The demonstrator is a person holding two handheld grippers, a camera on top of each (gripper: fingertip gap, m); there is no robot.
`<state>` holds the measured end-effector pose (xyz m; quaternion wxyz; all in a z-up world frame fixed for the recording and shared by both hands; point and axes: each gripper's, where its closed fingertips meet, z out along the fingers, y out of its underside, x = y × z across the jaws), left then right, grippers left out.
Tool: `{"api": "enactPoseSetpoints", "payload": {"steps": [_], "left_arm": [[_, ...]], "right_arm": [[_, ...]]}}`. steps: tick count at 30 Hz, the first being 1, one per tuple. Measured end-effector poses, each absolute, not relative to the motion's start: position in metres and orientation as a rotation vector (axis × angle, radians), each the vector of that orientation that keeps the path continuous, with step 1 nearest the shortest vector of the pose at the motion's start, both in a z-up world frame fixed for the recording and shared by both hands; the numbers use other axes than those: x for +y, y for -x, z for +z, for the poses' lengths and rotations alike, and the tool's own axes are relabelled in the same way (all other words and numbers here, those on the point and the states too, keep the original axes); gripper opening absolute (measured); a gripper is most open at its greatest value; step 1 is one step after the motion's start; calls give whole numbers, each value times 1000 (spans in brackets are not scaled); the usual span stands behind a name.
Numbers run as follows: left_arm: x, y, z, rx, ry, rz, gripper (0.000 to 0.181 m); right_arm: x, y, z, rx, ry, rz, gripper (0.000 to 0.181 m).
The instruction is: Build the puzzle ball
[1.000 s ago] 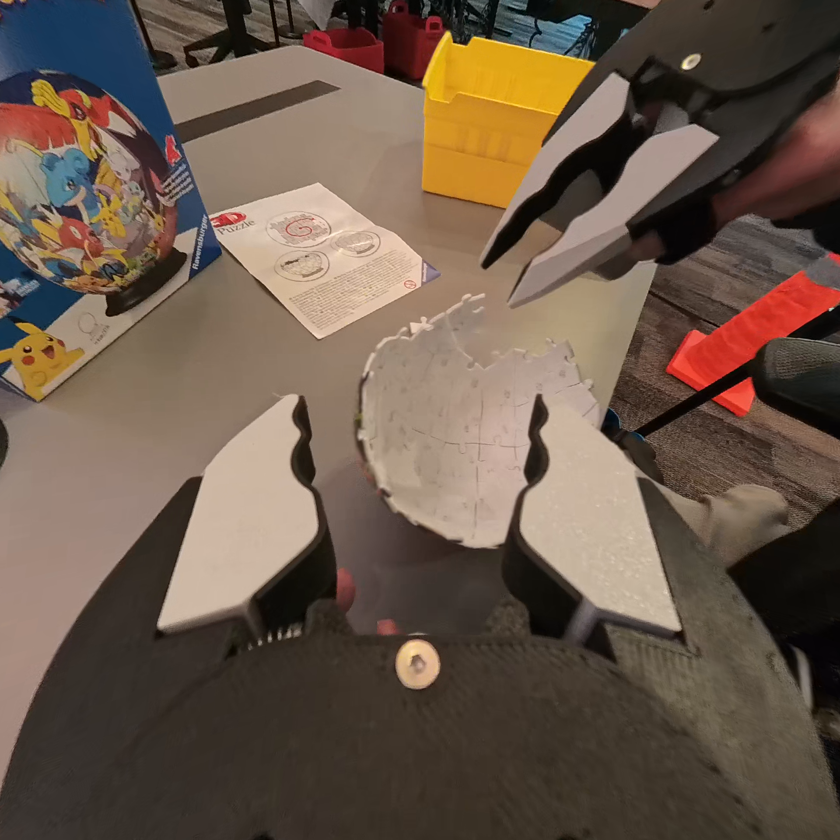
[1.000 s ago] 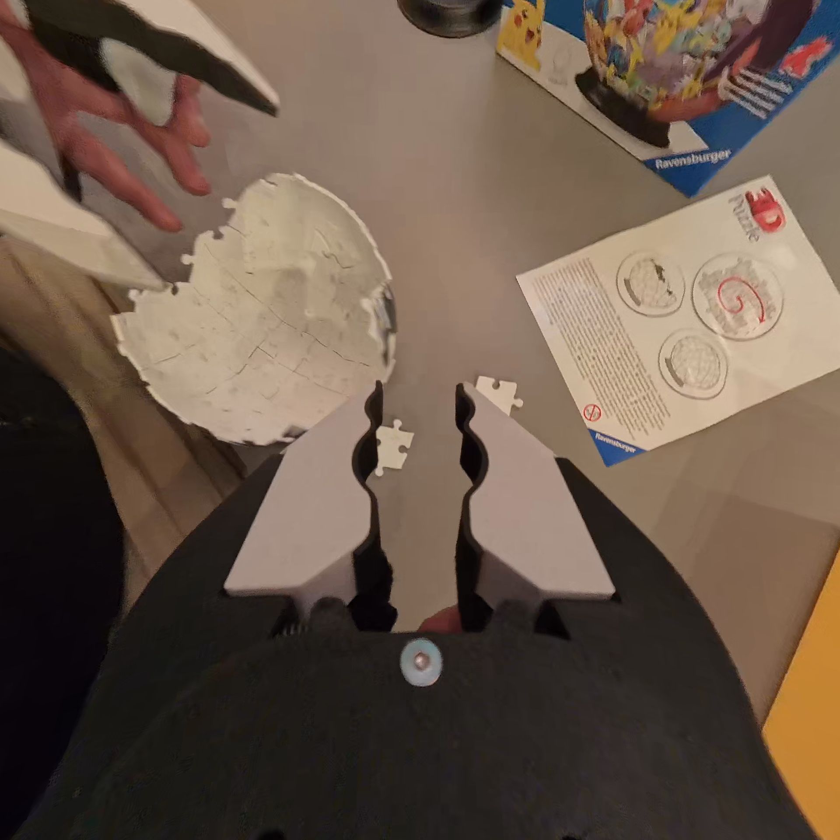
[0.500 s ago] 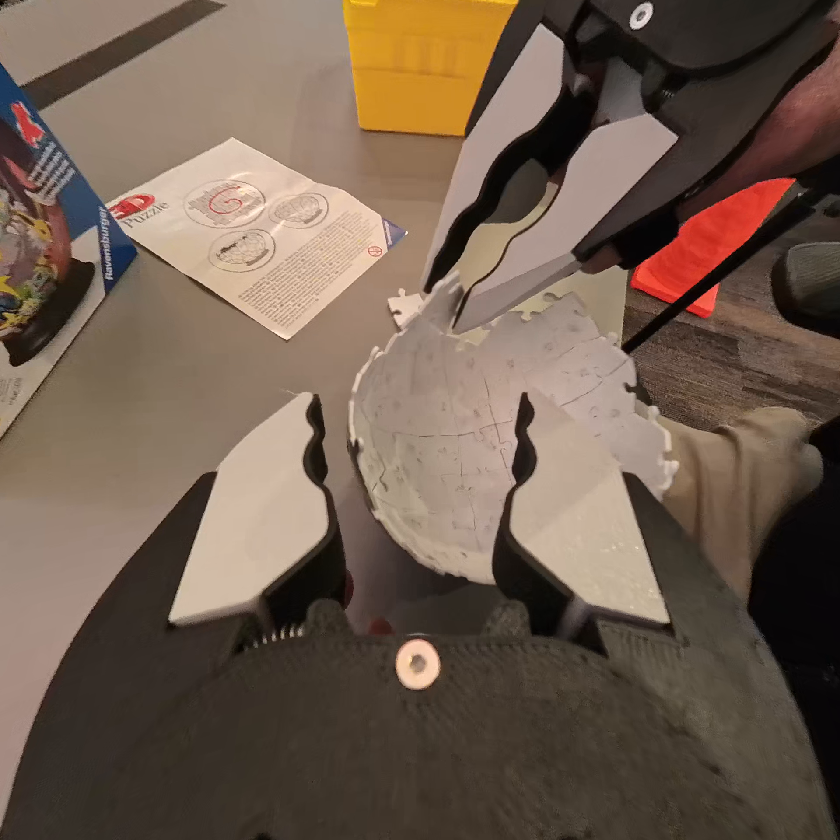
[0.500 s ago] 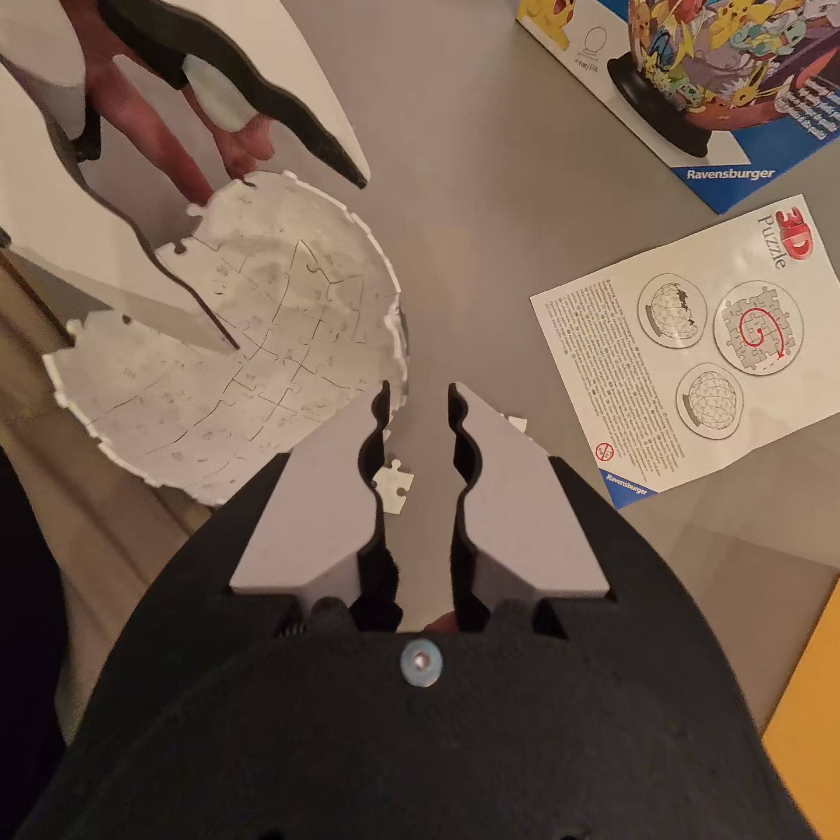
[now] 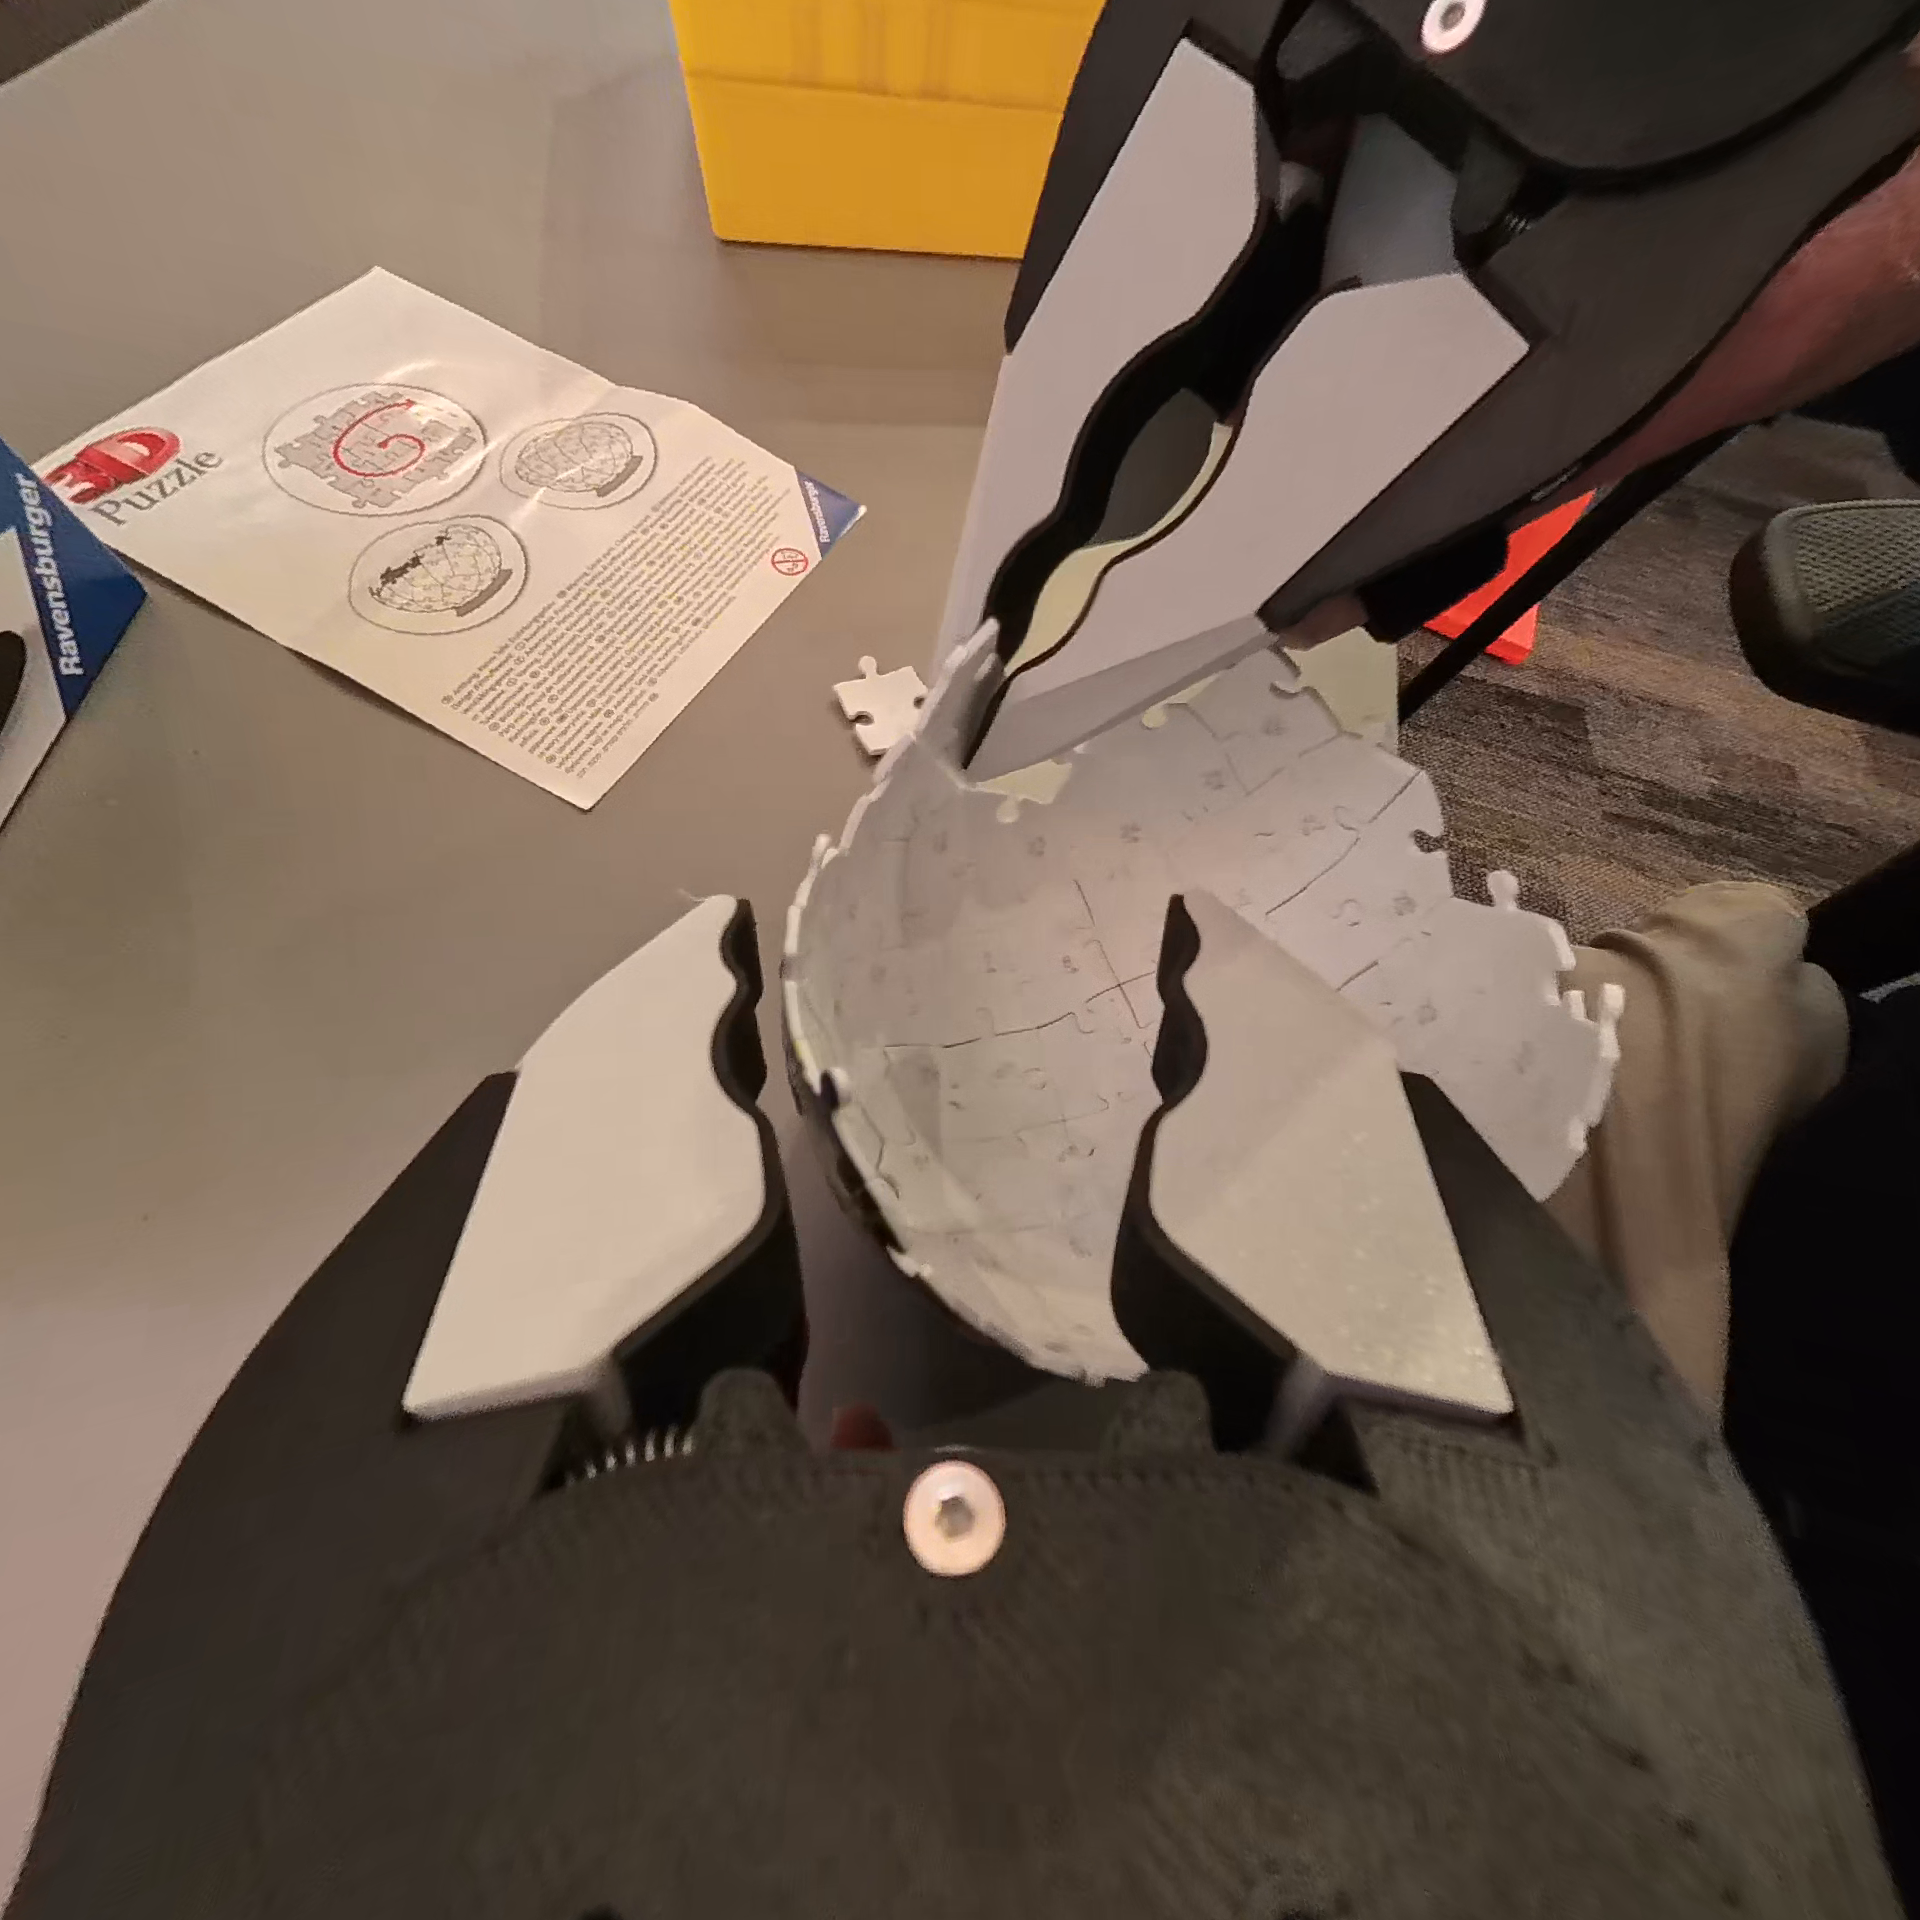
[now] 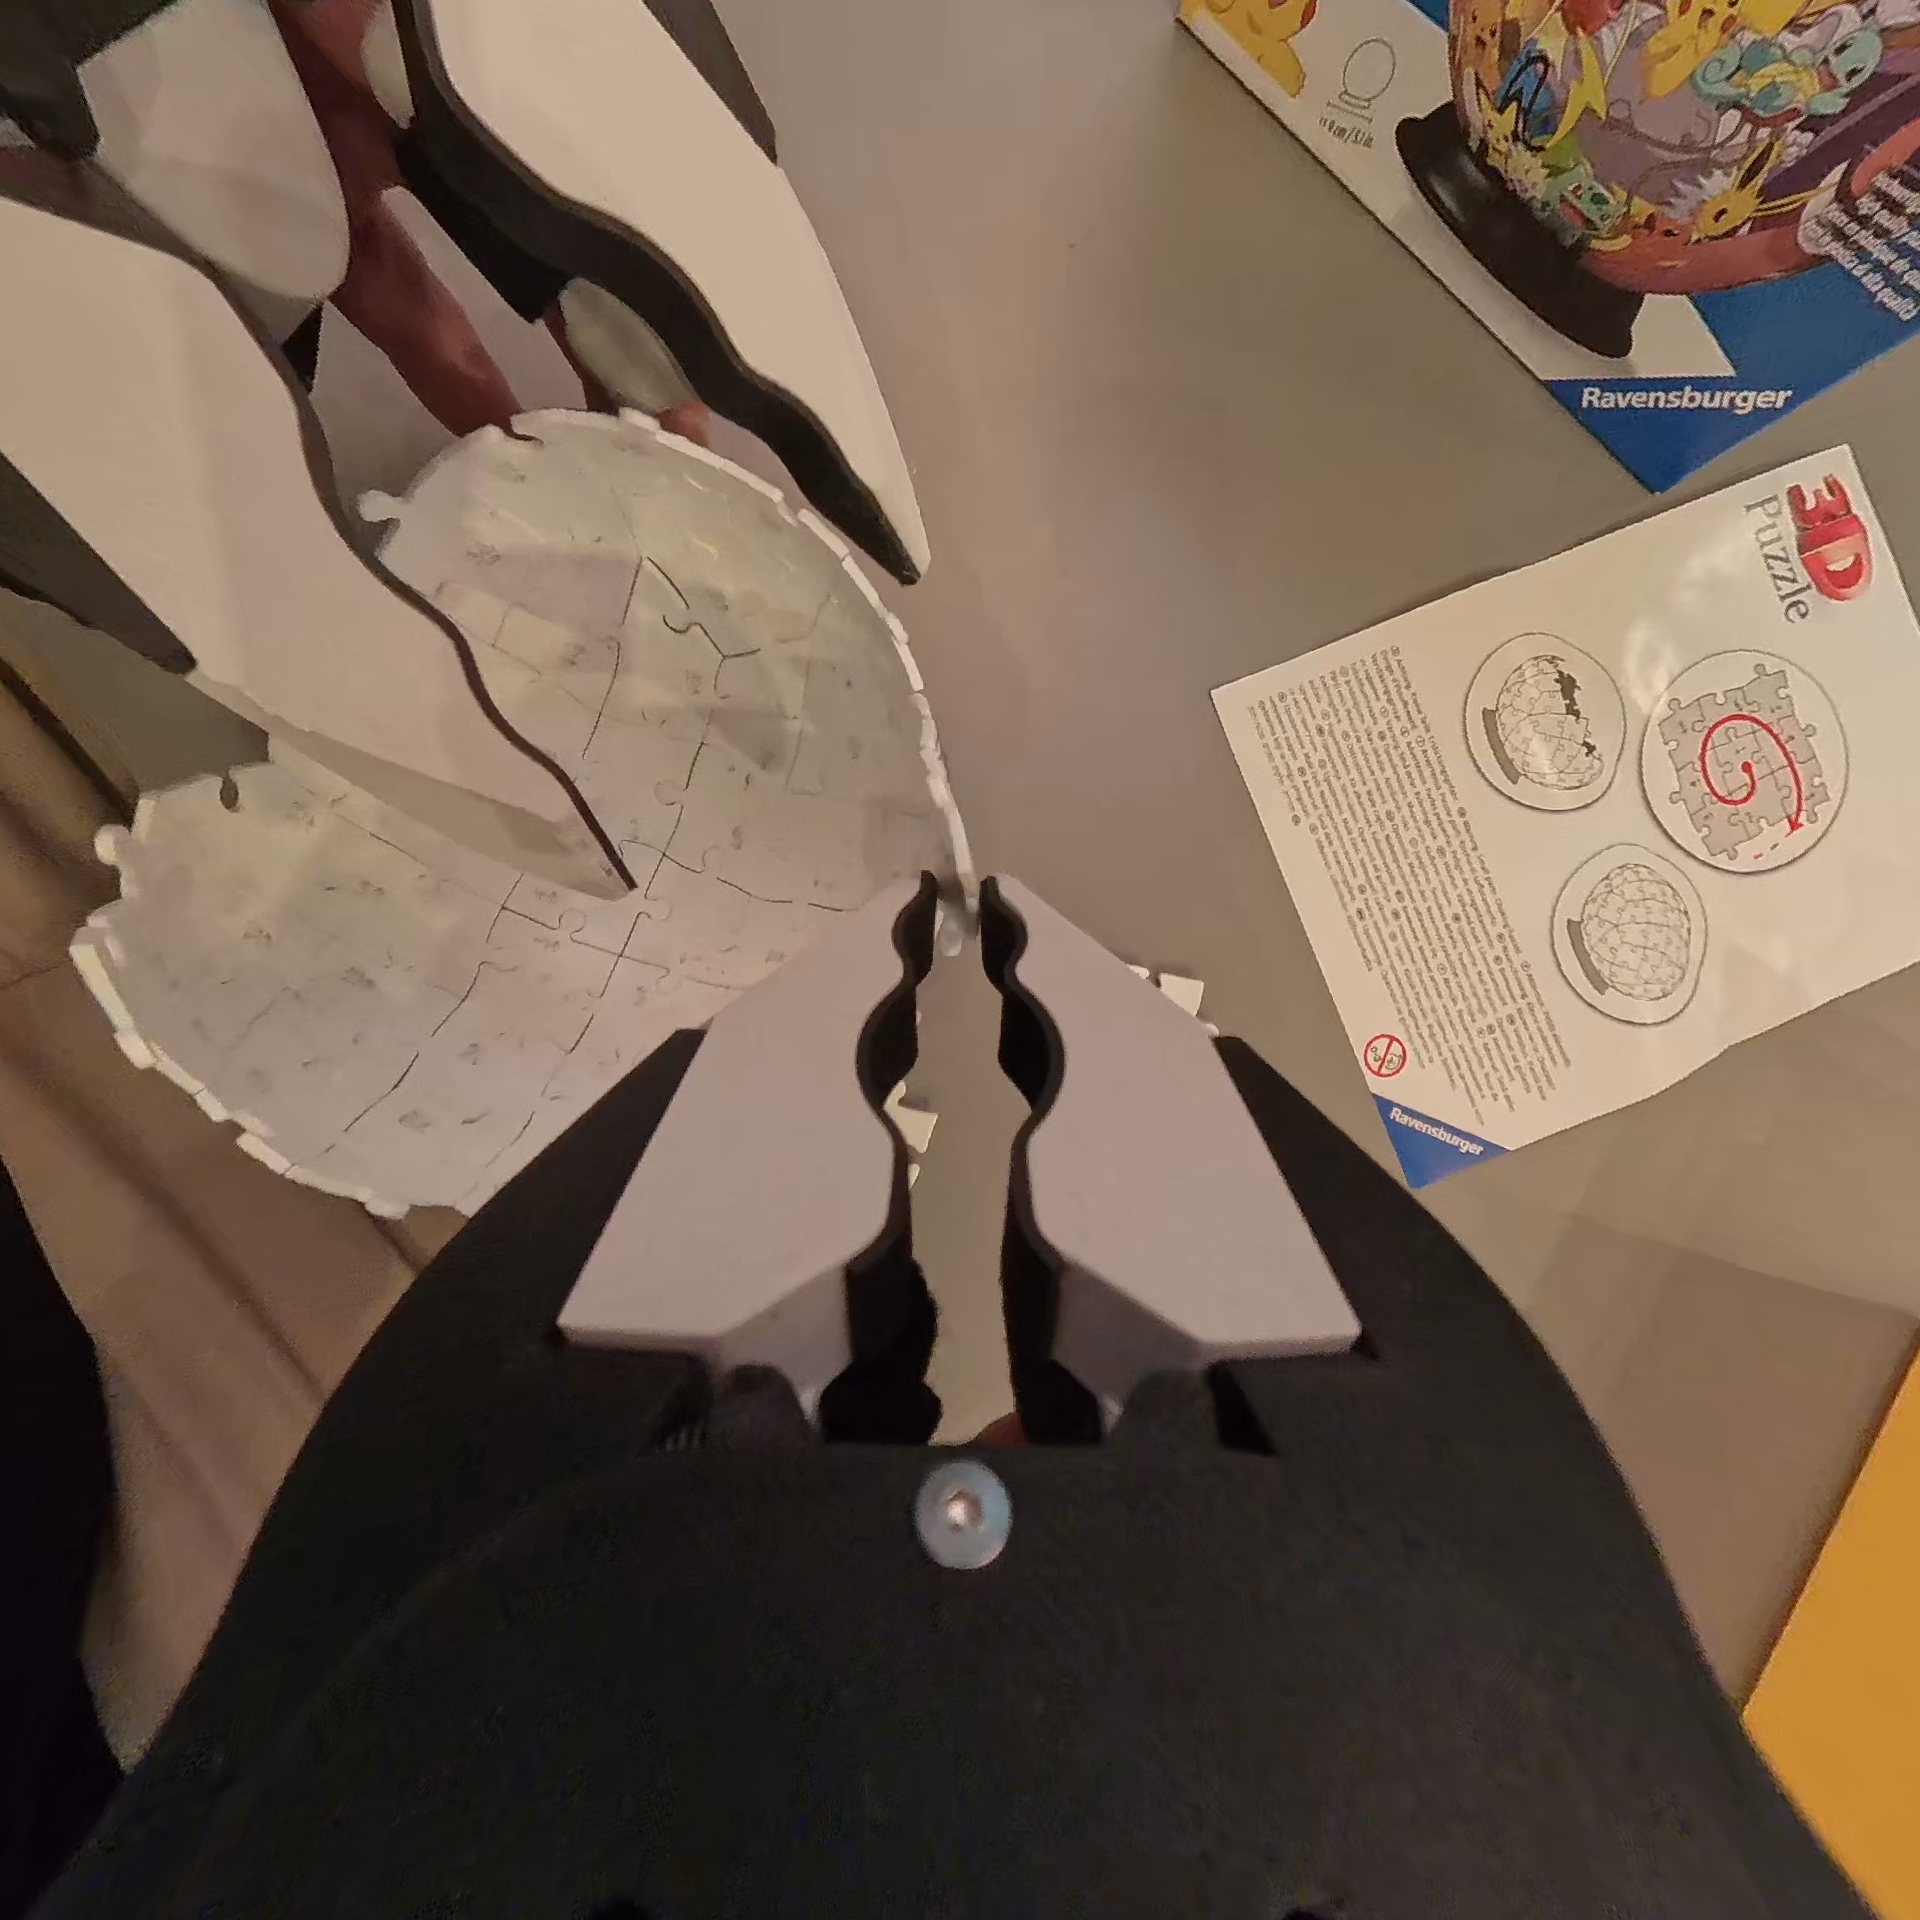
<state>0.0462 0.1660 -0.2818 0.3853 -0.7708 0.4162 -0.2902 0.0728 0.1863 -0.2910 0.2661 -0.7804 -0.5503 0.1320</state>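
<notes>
The rim of the half-built puzzle ball (image 6: 582,831) is pinched between the nearly closed fingertips of the right gripper (image 6: 956,894). The left gripper (image 5: 956,914) is spread wide, one finger inside the shell, one outside. A loose piece (image 5: 878,698) lies just beyond the ball.

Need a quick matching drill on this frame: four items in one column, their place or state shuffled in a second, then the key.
Things
1. right gripper
2. left gripper
3. instruction sheet
4. loose puzzle piece

Place or state
A. lies flat on the grey table, beside the blue puzzle box
B. open, fingers either side of the shell's wall
C. pinching the rim of the half-built puzzle ball
D. on the table just outside the shell's rim, near the right gripper's tips

Pairs: 1-C, 2-B, 3-A, 4-D
</notes>
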Motion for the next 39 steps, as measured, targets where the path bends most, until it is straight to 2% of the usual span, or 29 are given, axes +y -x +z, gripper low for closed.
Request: {"api": "enactPoseSetpoints", "payload": {"steps": [4,18,23,39], "left_arm": [[167,-48,-280,1063,1963,-772,72],[166,-52,-280,1128,1956,-804,72],[164,-54,-282,1141,1956,-805,72],[161,-58,-283,1158,1958,-813,73]], "right_arm": [[187,-71,-293,-1487,2117,352,2],[189,-74,-296,-1406,2227,357,1],[188,-75,-299,-1385,2274,369,10],[186,-67,-290,-1360,2261,423,2]]}}
